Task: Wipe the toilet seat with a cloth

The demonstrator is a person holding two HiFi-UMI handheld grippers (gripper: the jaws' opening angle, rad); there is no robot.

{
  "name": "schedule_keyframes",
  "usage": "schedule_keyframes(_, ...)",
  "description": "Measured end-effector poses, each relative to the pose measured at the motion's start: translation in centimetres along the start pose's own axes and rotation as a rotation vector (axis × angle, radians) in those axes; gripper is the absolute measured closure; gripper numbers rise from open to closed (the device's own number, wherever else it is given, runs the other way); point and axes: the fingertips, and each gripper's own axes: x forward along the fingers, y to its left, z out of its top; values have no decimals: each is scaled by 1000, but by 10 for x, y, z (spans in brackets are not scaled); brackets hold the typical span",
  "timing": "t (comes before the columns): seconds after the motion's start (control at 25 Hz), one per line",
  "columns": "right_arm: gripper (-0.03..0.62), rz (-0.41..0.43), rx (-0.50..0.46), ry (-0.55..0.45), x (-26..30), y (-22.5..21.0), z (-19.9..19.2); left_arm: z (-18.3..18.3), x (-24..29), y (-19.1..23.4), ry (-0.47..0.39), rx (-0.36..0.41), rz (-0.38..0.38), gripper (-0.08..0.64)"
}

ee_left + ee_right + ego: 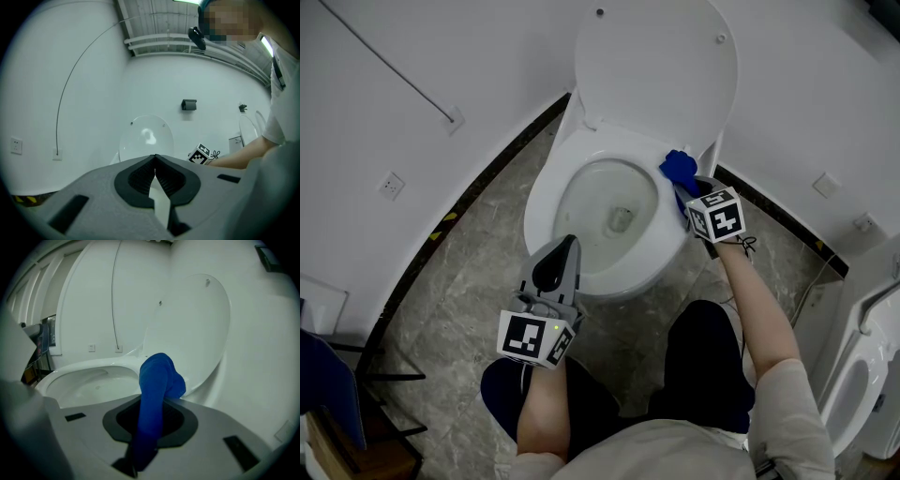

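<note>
the cloth (678,169) is a small blue wad pressed on the back right part of the seat (551,183), just in front of where the raised lid (656,61) meets it. it looks soft, light and limp: in the right gripper view it rises from between the jaws as a rolled strip and flops over at the top. it will probably fold and bunch under pressure rather than slide flat. a hold low on the strip, with a fat fold left ahead of the tips, seems best, so that fabric and not plastic meets the glossy, hard seat. a drag on a wet patch could tug it loose.

the right tongs (682,190) are pinching the cloth, leaning over the seat's right side. the left tongs (572,242) hang above the seat's front edge, jaws pressed together at the tips with nothing between them. below the seat is the bowl (609,202).
</note>
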Motion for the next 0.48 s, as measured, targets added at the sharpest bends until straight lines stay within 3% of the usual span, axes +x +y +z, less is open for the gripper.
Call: schedule_keyframes(0.48,529,-18,-1,76,13,-7,8,-2,3,-4,3,-3,-17,552)
